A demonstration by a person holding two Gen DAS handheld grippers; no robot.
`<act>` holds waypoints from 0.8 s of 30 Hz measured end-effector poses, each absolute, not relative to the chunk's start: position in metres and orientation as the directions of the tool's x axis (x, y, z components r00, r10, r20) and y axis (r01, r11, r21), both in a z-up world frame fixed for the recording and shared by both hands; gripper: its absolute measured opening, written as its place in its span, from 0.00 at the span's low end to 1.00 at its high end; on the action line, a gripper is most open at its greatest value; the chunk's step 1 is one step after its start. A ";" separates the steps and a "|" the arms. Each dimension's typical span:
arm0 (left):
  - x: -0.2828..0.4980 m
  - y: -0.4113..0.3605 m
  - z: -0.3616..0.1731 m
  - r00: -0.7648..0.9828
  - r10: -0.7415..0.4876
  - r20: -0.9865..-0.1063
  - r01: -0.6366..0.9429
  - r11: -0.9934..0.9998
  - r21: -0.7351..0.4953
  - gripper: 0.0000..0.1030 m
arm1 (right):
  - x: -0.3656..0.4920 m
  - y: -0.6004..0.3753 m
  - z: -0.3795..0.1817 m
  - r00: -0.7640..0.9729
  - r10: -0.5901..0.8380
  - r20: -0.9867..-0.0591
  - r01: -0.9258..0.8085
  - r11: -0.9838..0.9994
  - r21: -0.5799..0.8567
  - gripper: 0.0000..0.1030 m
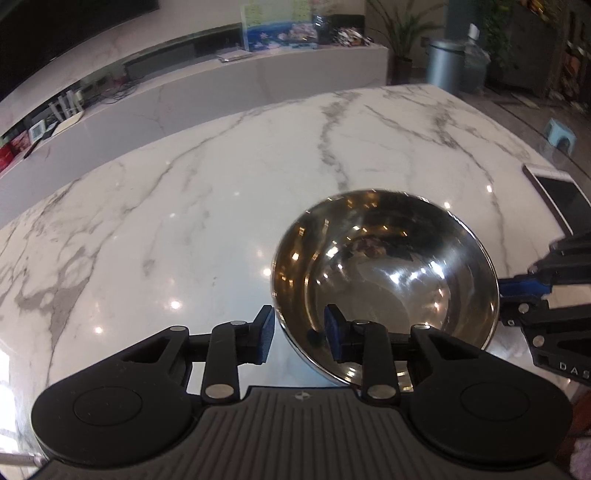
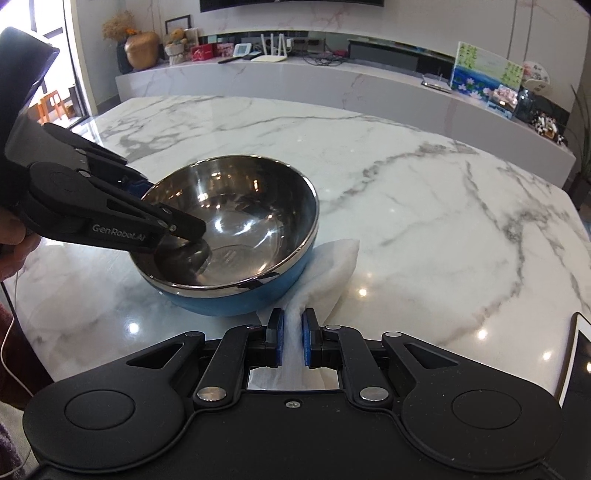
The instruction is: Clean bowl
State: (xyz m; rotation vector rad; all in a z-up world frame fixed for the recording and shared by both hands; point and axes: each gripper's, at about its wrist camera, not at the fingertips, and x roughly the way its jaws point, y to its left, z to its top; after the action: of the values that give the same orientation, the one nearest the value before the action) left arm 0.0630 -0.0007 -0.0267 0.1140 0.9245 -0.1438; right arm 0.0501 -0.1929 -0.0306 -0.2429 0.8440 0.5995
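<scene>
2 claws busy | left claw (image 1: 299, 332) straddles the blue-sided steel bowl (image 2: 236, 225) rim, jaws not clamped | right claw (image 2: 291, 338) pinches white cloth (image 2: 332, 266) | risk: unclamped bowl skids on glossy marble counter (image 2: 424, 206).

White marble table (image 2: 424, 192) with grey veining; glossy, ceiling-light spots reflected on it. Behind: long low marble console (image 2: 332, 79) along a marble wall, dark screen (image 2: 291, 4) above. On console: router (image 2: 271, 46), gold vase (image 2: 142, 50), painted picture (image 2: 484, 72). Daylight from window, far left. Potted plant (image 1: 400, 33), grey bin (image 1: 445, 62) on floor.
</scene>
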 end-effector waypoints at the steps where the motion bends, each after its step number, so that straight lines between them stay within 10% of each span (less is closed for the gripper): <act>1: 0.063 0.002 -0.026 0.591 -0.071 -0.803 0.149 0.989 0.022 0.46 | 0.051 -0.194 -0.030 0.522 0.394 -0.756 -0.576 0.817 0.028 0.08; 15: 0.054 0.028 -0.029 0.509 -0.217 -0.833 0.063 0.975 -0.215 0.52 | 0.047 -0.206 0.000 0.638 0.402 -0.657 -0.539 0.842 -0.008 0.08; 24: 0.059 0.019 -0.030 0.507 -0.187 -0.841 0.107 0.982 -0.154 0.28 | 0.047 -0.202 0.000 0.597 0.444 -0.668 -0.577 0.816 0.026 0.08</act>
State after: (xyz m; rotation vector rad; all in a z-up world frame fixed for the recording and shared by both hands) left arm 0.0587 0.0194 -0.0299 -0.0863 1.0237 -0.1776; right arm 0.0469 -0.2019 -0.0001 -0.2018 0.7164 0.5971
